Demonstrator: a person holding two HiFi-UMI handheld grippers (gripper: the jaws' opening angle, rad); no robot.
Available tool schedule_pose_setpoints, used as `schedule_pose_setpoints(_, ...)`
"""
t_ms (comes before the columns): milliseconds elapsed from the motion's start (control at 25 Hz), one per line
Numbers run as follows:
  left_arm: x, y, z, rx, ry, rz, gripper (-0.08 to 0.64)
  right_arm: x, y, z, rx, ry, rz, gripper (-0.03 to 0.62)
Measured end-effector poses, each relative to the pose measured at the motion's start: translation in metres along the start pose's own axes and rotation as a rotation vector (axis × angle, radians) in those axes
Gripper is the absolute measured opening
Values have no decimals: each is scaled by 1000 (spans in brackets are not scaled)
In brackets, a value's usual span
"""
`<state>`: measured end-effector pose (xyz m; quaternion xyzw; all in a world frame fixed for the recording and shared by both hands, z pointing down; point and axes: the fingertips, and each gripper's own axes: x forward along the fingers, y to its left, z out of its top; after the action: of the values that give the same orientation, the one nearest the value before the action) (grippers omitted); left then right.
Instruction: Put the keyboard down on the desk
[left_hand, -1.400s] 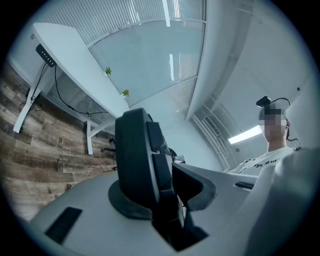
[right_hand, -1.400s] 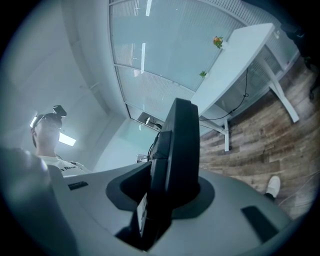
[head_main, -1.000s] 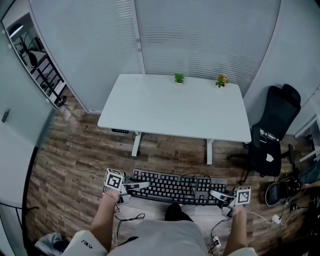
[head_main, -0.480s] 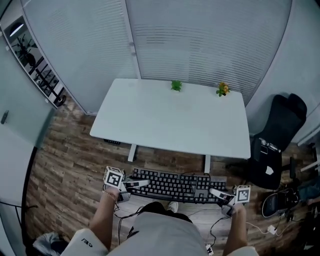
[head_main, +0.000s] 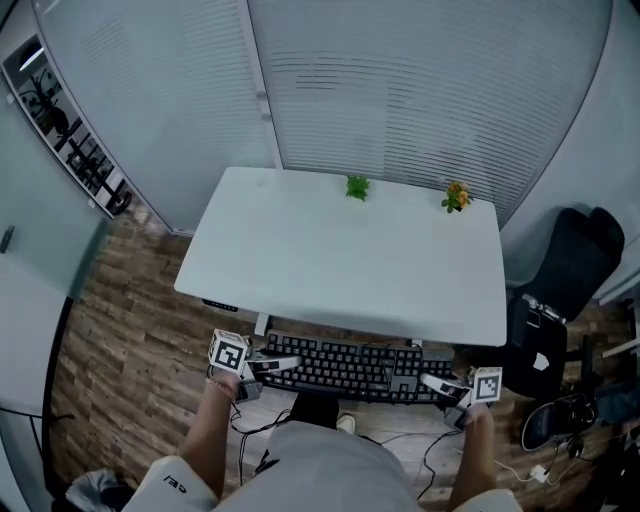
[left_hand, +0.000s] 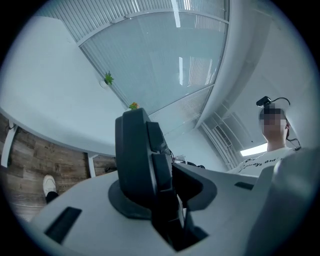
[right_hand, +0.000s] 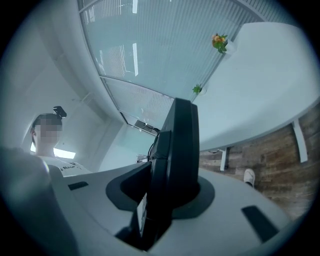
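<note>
Your left gripper (head_main: 278, 362) and right gripper (head_main: 433, 381) each clamp an end of the keyboard (head_main: 345, 368)
You hold it level just at the near edge of the white desk (head_main: 340, 260), above the wooden floor (head_main: 130, 380), with two small plants (head_main: 357, 186) on the desk's far edge

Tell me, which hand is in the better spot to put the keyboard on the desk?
Neither alone. The left tongs grip the keyboard at its left end, the right tongs at its right end, both about equally near the desk. Probably both should set it down together.
</note>
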<state>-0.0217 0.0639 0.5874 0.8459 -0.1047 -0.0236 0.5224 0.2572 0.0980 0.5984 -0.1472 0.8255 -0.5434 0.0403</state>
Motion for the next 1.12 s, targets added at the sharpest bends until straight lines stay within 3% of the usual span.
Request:
schedule_pose_setpoints(720,-18,107,174,-36,24,-20,141,115,-61,153,18,0,-58,133)
schedule_pose_setpoints(1120,-15,155,233,-60,49,-23,143,147,-92,203,55,-22,-87,135)
